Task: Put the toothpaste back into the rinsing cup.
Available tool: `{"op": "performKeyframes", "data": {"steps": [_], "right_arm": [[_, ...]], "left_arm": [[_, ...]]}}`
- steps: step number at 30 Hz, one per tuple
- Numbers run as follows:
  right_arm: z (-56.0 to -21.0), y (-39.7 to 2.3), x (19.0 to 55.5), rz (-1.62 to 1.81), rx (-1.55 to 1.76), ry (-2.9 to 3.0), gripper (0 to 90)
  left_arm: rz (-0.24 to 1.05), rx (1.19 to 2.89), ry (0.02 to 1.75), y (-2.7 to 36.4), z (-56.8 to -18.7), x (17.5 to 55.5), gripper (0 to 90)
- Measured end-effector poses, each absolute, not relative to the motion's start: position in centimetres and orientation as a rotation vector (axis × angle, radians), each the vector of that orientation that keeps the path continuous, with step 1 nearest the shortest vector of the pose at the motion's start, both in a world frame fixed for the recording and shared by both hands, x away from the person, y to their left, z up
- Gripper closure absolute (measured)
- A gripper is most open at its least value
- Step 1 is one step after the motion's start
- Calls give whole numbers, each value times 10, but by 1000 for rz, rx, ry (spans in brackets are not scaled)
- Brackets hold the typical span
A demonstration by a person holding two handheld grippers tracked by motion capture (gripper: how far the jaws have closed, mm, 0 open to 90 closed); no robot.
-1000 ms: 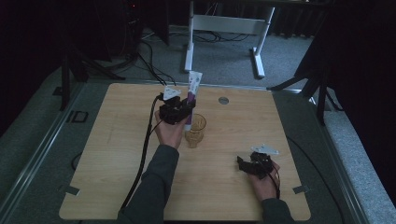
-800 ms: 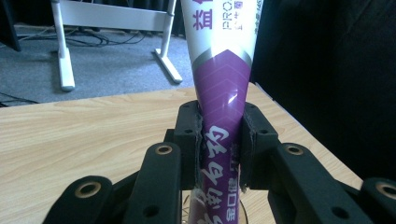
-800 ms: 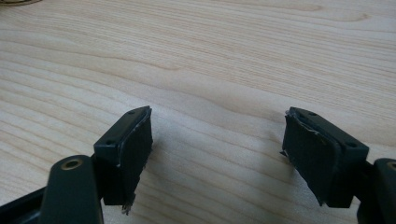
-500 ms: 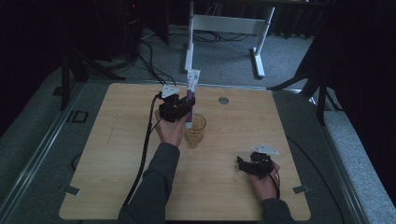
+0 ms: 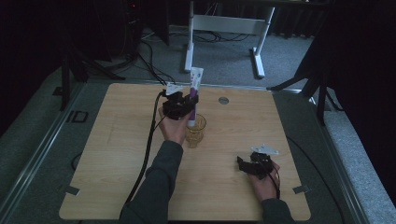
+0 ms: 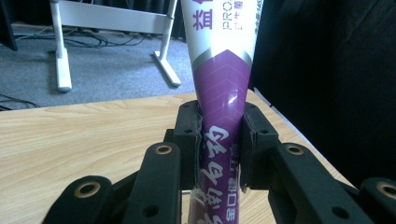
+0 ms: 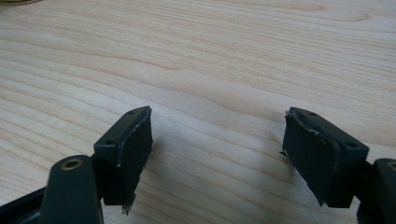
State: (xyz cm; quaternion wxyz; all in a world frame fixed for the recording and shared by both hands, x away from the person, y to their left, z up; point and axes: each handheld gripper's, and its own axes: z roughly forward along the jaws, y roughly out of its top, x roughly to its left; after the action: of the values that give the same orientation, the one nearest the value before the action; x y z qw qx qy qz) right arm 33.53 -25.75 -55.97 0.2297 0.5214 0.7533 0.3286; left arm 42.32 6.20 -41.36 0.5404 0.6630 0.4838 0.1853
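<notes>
Left gripper [image 5: 187, 105]: clamped on the purple-and-white tube [image 5: 194, 93], pads pressed flat against both sides of its purple lower part; in the left gripper view [image 6: 219, 149] the tube [image 6: 222, 93] stands upright between the pads, white printed end upward.
Tube: held over the glass [image 5: 196, 130], its lower end at the glass mouth; whether it touches the glass I cannot tell. From the table's centre it sits at about 11 o'clock.
Glass: amber, upright on the wooden table [image 5: 116, 154], just beside the left hand [image 5: 173, 128], at that hand's 3 o'clock.
Change since a second ago: the tube's white top then leaned out toward 1 o'clock; half a second ago it stood straighter, and now it stands near upright above the glass. The left hand has shifted only slightly; the glass has not moved.
Right gripper [image 5: 243, 164]: jaws wide apart, nothing between them; the right gripper view [image 7: 217, 149] has bare wood grain between the pads. It rests low at the table's 5 o'clock, well apart from the glass, in the same place as before.
Metal disc [image 5: 223, 100]: at the table's 12 o'clock edge, unchanged.
</notes>
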Motion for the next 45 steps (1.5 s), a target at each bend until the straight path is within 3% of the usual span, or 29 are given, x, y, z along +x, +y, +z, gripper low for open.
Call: {"op": "performKeyframes", "data": {"steps": [26,45], "right_arm": [[-560,-257,335,905,1430,2076,242],[-560,-258,335,905,1429,2076,242]], "left_arm": [[425,1578,1149,57,-424,434,707],[450,1703,1128,47,-443,426,685]]}}
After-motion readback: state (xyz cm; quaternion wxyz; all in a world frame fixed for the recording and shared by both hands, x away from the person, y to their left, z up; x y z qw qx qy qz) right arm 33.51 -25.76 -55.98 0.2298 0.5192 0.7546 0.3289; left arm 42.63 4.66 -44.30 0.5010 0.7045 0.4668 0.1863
